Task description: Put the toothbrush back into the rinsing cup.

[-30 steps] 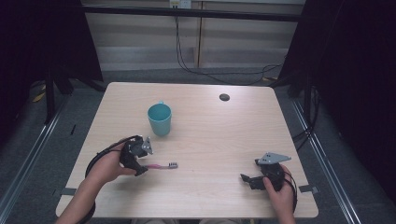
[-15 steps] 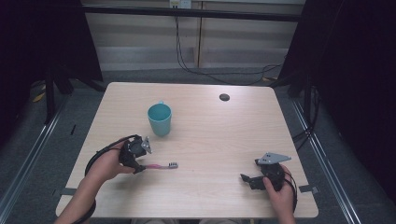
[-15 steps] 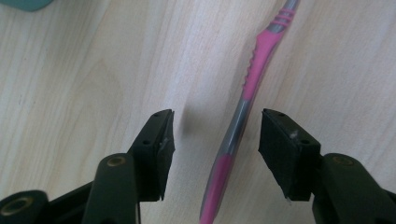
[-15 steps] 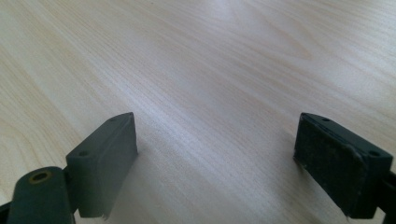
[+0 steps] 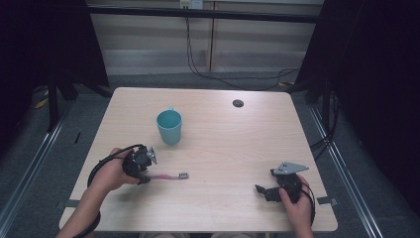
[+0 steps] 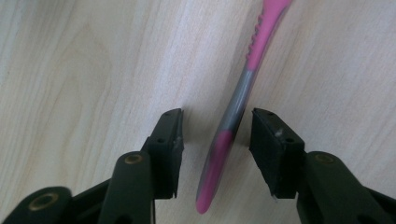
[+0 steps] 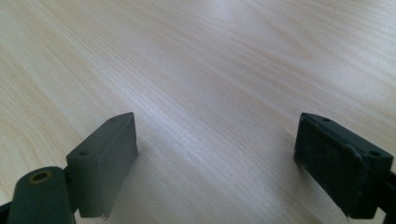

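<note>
A pink and grey toothbrush (image 5: 171, 176) lies flat on the wooden table (image 5: 237, 148), bristle head pointing right. My left gripper (image 5: 144, 177) is low over its handle end. In the left gripper view the handle (image 6: 233, 107) lies between the two jaws, close to the right one, and a gap shows on the left side, so the left gripper (image 6: 217, 115) is open around it. My right gripper (image 5: 263, 191) rests near the table's front right, held by a hand. Its jaws (image 7: 215, 128) stand wide apart over bare wood.
A teal cup (image 5: 169, 126) stands upright behind the toothbrush, left of the table's middle. A small dark round grommet (image 5: 238, 103) sits near the far edge. Dark curtains and cables lie beyond the table.
</note>
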### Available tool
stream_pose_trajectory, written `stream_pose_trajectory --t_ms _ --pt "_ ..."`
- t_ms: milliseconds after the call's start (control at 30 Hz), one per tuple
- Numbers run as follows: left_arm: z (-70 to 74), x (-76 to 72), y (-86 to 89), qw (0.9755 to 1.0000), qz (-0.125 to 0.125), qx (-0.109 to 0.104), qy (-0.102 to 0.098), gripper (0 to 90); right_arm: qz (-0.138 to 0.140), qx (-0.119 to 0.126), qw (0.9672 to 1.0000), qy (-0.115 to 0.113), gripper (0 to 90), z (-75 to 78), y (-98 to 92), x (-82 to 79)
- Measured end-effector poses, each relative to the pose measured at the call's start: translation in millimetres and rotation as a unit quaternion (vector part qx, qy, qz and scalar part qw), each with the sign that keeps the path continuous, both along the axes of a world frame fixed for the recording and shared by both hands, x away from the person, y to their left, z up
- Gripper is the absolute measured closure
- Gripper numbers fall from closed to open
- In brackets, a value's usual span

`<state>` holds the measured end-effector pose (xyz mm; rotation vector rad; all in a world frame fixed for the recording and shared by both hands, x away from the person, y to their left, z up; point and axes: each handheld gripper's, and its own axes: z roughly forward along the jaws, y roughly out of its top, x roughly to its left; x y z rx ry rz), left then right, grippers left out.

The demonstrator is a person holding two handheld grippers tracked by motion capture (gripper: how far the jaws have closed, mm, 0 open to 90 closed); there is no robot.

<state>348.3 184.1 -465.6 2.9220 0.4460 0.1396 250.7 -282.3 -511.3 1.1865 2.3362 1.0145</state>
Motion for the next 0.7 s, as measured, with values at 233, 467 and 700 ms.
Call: stream_pose_trajectory --t_ms 233,467,700 --pt "0.6 1.3 -1.4 0.9986 0.017 0.0 0.05 77.1 0.0 0.0 1.0 0.001 12.8 0.1 0.0 -0.1" --pt "0.8 0.7 -4.4 0.9968 0.044 0.004 0.066 81.7 0.0 0.0 1.0 0.001 12.8 0.0 0.0 0.0" --pt "0.7 -0.2 -4.6 0.9934 0.079 -0.008 0.082 82.1 0.0 0.0 1.0 0.0 12.8 0.0 -0.1 0.0"
